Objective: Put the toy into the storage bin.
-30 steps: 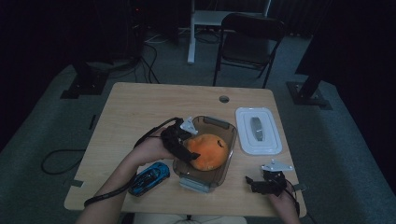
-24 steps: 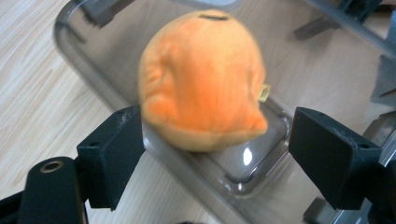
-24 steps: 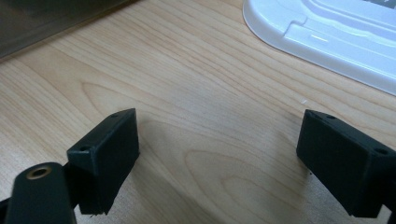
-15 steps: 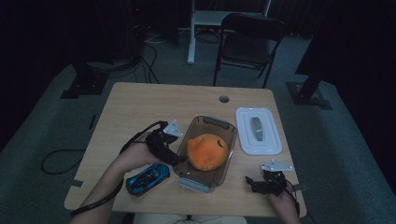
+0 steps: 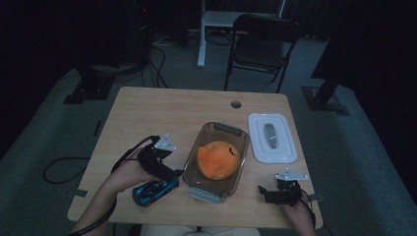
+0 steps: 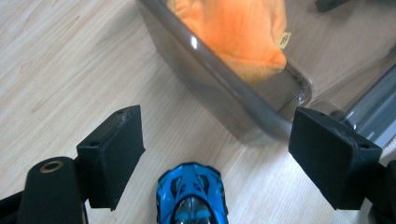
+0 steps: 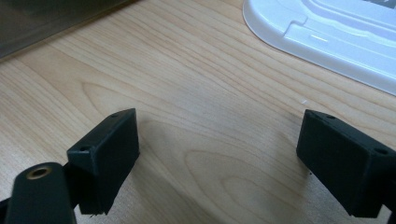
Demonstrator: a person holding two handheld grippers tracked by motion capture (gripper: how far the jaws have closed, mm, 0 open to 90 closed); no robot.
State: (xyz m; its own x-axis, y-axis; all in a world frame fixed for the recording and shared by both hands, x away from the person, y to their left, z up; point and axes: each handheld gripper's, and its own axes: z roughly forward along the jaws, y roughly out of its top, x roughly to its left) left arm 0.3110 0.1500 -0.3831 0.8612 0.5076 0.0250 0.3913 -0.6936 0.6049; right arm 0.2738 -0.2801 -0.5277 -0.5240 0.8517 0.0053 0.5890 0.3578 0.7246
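While left gripper (image 6: 215,156) jaws stand wide, car (image 6: 191,196) lies between them, nose ahead toward the tub (image 6: 224,88); right far.

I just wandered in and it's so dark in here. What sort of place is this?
Probably a lab or studio set up for recording, not a home. A lone wooden table stands on grey carpet, with dark stands and loose cables around it, and a folding chair behind.

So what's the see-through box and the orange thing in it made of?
The box looks like smoky clear plastic: glossy rim, table showing through its wall. The orange thing looks like soft plush fabric: matte, fuzzy, with a small tag, though I can't be sure.
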